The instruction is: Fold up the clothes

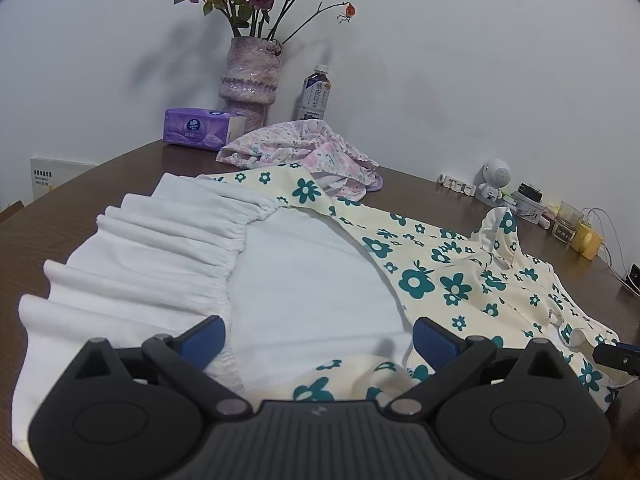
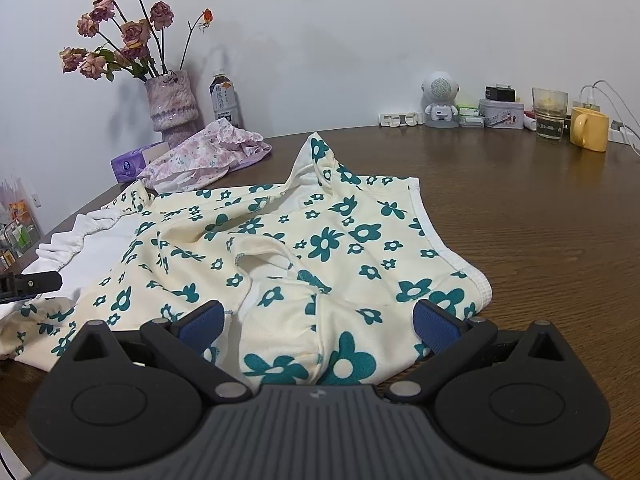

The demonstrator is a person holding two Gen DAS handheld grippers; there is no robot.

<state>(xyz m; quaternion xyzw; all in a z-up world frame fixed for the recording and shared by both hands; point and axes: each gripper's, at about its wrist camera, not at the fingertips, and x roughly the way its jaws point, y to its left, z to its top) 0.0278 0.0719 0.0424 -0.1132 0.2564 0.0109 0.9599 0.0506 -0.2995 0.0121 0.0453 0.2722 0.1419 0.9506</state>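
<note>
Cream cloth printed with teal flowers fills the near view: a small dress (image 2: pixel 320 248) lying flat on a brown wooden desk (image 2: pixel 540 220). Its white lining (image 1: pixel 312 280) and gathered white hem (image 1: pixel 160 248) are turned up at 9 o'clock, so it looks spread out ready for folding, with no fold made yet.

The right claw (image 2: pixel 318 324) hovers low over the dress's near edge, blue pads wide apart, gripping nothing. The left claw (image 1: pixel 318 336) sits over the lining and a flap of printed cloth, pads equally wide and empty. Judging by this, both are lined up to pinch the near edge and carry it over.

Beyond the dress, at 11 o'clock, a crumpled pink garment (image 2: pixel 208 156) waits, touching the dress's far edge. Behind it stand a purple tissue pack (image 1: pixel 200 130), a vase (image 1: pixel 248 80) of dried roses and a bottle (image 1: pixel 314 94).

At 1 o'clock, along the plain white wall (image 2: pixel 360 40), are a small white robot figure (image 2: pixel 440 100), a tin (image 2: pixel 502 114), a glass (image 2: pixel 550 114), a yellow mug (image 2: pixel 590 134) and charging cables.
</note>
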